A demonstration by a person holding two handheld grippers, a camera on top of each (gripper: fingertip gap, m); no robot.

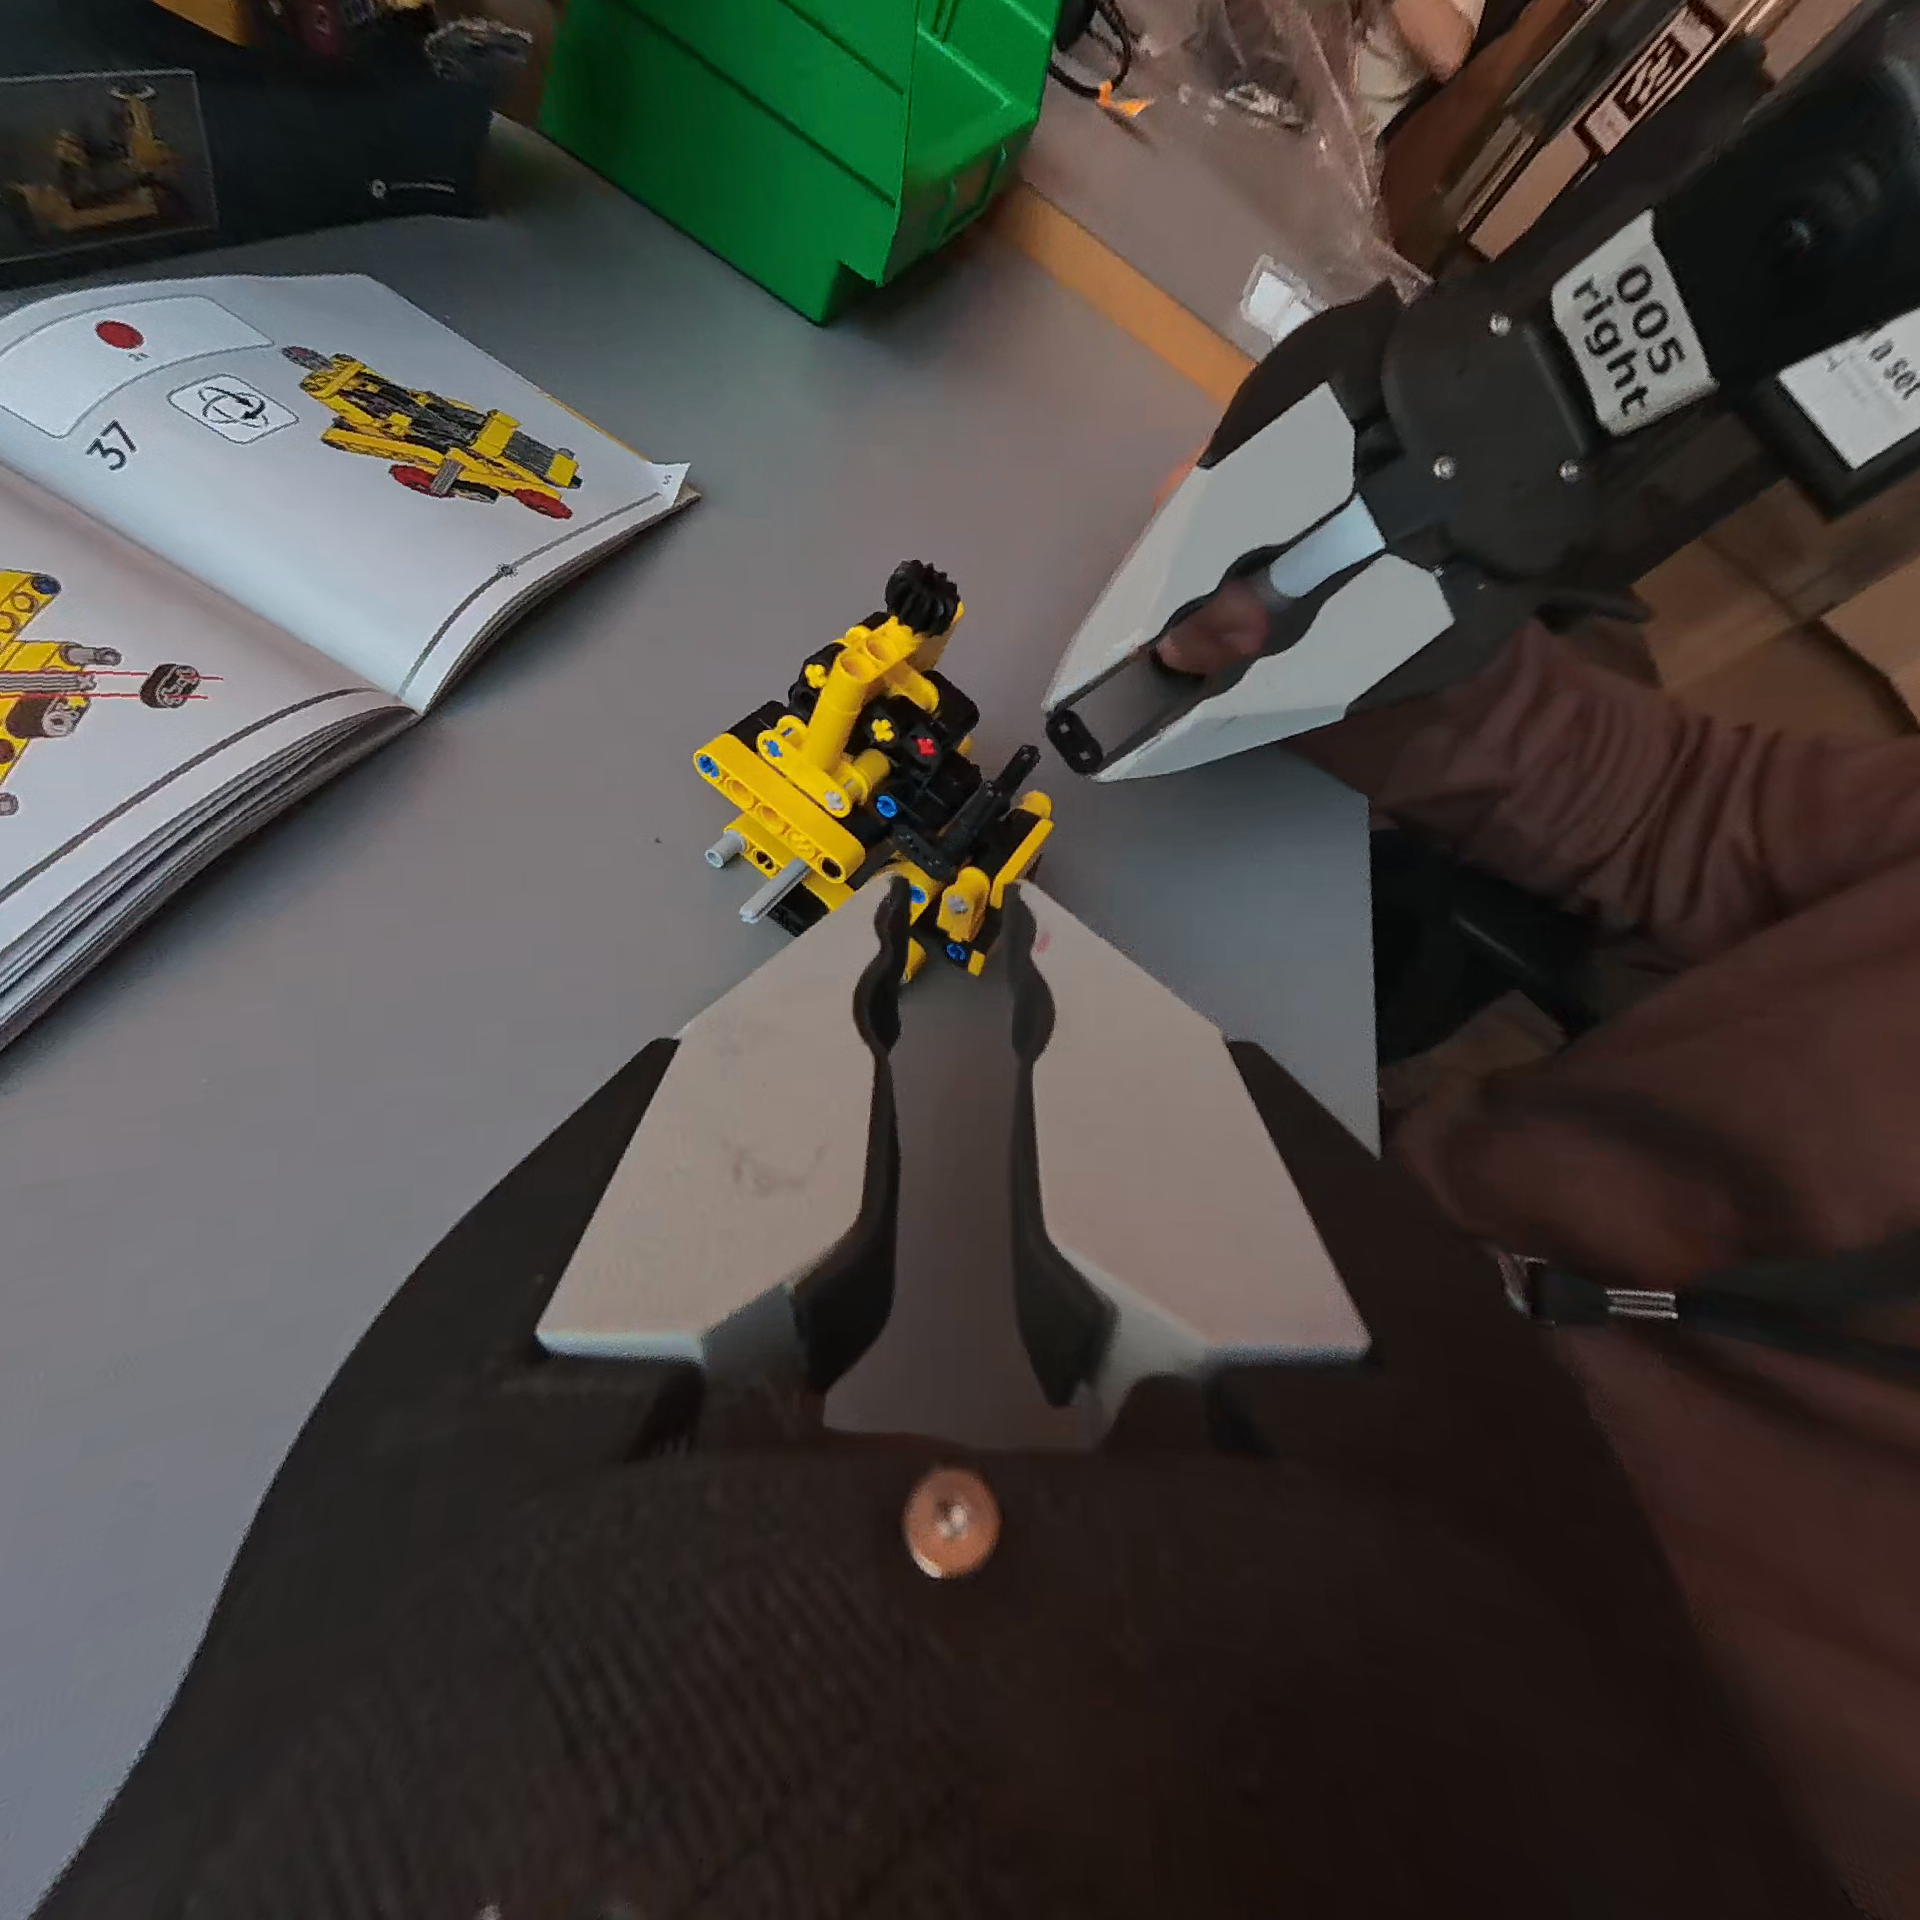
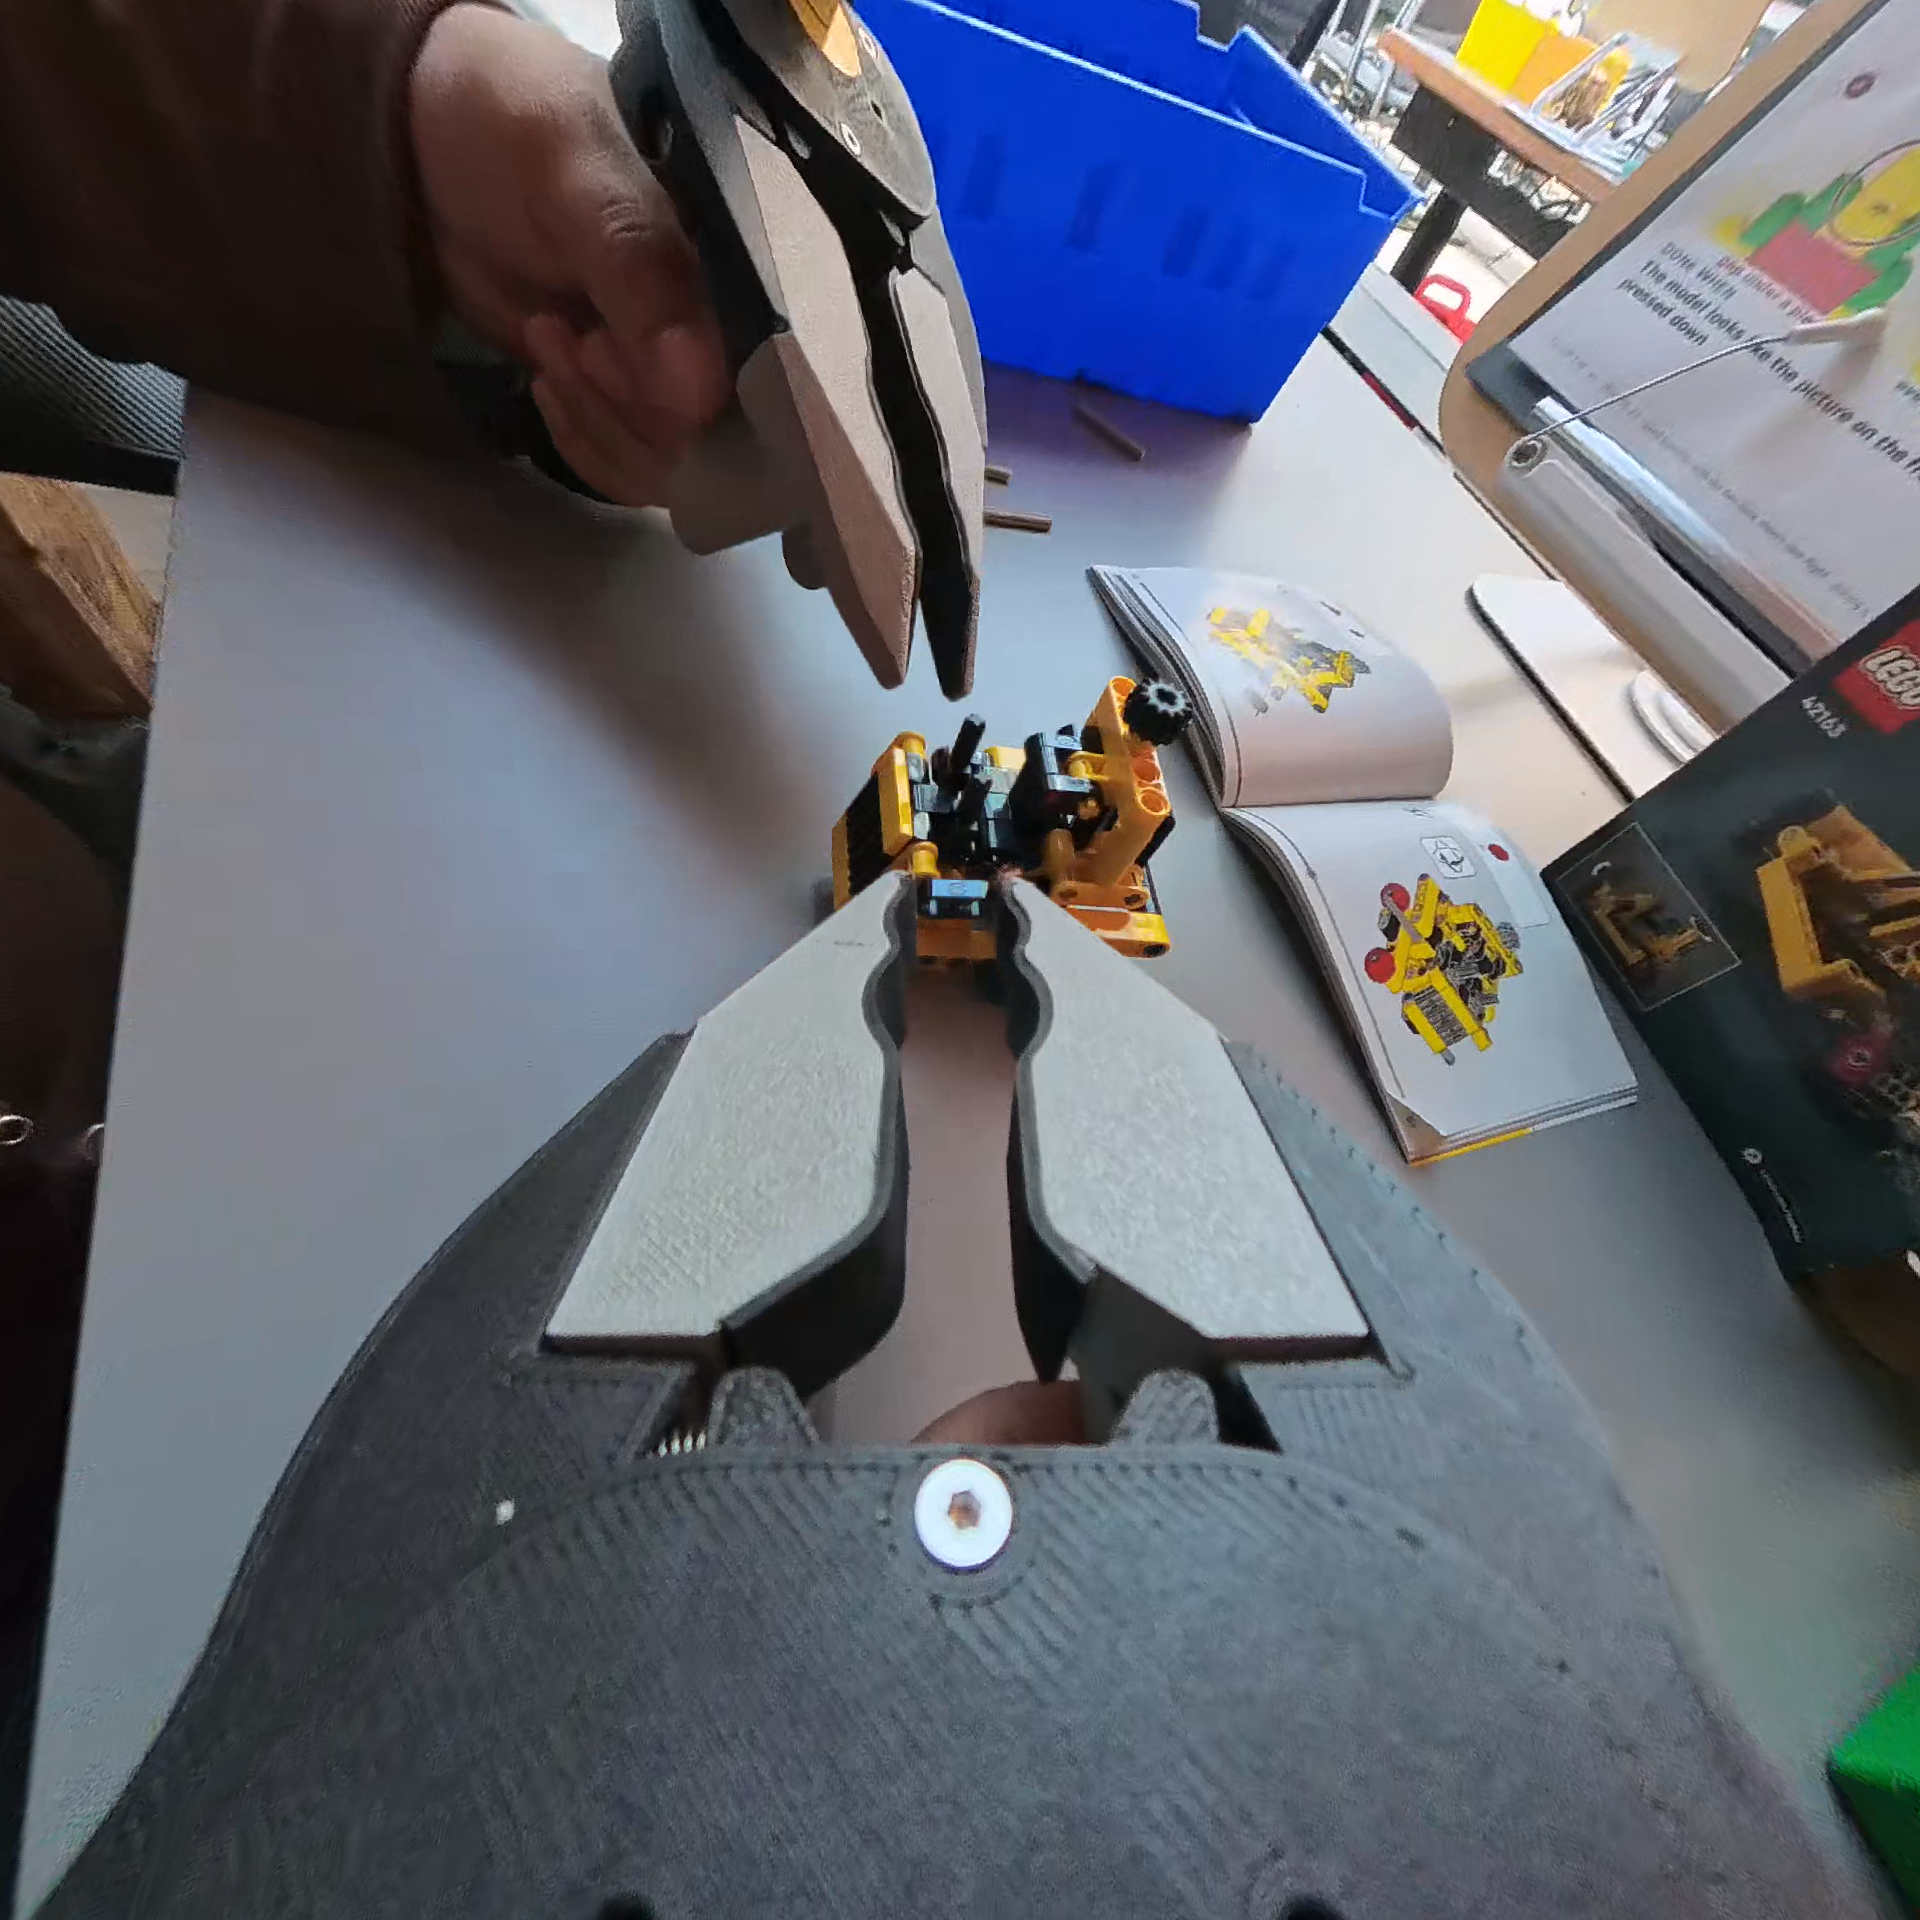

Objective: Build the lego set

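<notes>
Two grippers flanked the yellow-and-black Lego vehicle (image 1: 862, 769) on the grey table (image 1: 416, 1143), beside the open instruction booklet (image 1: 312, 540): left gripper (image 1: 951, 914) and right gripper (image 2: 951, 904) both parted, gripping nothing.

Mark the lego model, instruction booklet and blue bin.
lego model (image 1: 831, 748), left wrist view, yellow beam.
instruction booklet (image 2: 1475, 997), right wrist view, near open page.
blue bin (image 2: 1122, 239), right wrist view, front wall.
</notes>
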